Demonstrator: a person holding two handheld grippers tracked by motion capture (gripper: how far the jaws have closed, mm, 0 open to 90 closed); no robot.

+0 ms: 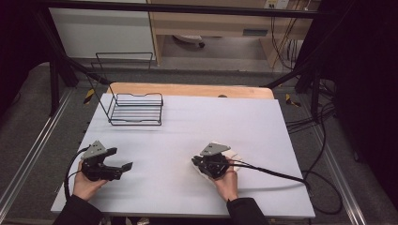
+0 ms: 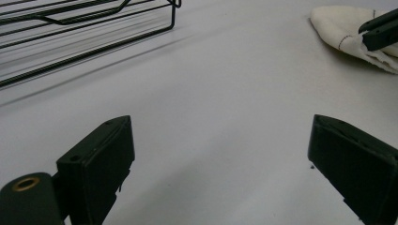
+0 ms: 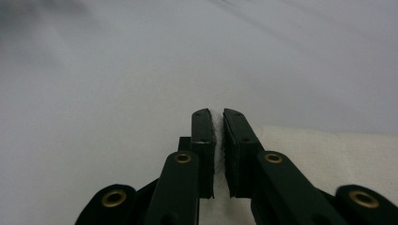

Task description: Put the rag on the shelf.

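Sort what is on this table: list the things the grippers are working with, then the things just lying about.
In the job:
- white cloth, its edge pinched
- right gripper, shut on the cloth
- left gripper, open, holding nothing

Lying about:
- black wire rack at the table's far left
- cables on the floor

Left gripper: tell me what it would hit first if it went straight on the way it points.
Probably nothing. The left gripper, jaws open, points over bare table; the rack lies off to one side and the cloth to the other. Depth is unclear.
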